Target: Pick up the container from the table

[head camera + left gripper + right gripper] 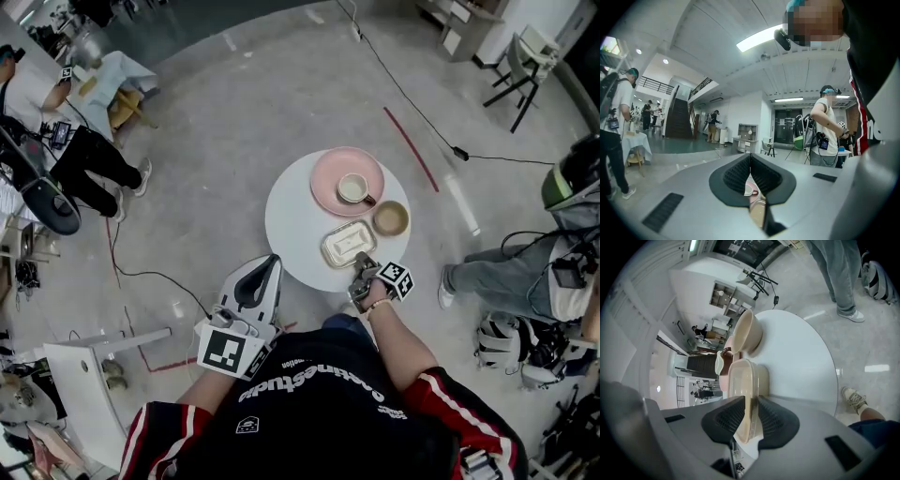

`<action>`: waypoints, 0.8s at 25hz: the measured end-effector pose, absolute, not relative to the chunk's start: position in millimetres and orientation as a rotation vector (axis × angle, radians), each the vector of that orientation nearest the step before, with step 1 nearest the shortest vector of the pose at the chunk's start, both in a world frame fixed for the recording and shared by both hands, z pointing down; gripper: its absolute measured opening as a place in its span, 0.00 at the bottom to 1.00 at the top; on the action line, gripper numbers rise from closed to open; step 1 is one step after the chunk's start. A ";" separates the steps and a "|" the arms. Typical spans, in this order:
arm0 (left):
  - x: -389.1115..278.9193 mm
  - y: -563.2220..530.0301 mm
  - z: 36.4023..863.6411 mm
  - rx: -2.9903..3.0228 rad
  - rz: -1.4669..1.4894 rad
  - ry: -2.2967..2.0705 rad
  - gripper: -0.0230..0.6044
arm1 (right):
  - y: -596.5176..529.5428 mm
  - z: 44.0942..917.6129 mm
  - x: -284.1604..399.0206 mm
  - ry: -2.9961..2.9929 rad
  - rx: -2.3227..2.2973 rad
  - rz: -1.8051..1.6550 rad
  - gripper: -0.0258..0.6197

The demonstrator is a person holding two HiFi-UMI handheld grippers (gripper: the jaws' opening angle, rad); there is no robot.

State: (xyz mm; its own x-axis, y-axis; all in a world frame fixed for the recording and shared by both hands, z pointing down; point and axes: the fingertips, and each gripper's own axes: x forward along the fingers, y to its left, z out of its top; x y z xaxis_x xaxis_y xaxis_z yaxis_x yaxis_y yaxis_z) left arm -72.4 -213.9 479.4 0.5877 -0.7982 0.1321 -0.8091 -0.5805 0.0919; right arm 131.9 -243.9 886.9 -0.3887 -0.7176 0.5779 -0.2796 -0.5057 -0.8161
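The container (349, 245), a shallow rectangular cream tub, lies on the near right part of the round white table (291, 225). My right gripper (362, 272) is at the tub's near edge. In the right gripper view the container (743, 380) has its rim between the two black pads, and the right gripper (751, 399) is shut on that rim. My left gripper (267, 267) hangs off the table's near left edge, close to my body. In its own view the left gripper (750, 157) has its jaws touching, with nothing held.
A pink plate (328, 173) with a white cup (353, 188) on it sits at the table's far side. A tan bowl (390, 218) stands just right of the container. People stand at the left and right of the room, and cables run across the floor.
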 end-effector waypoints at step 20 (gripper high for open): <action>-73.7 -204.6 477.4 2.658 0.103 -1.381 0.08 | -238.6 881.7 135.5 1.301 -1.483 -1.939 0.12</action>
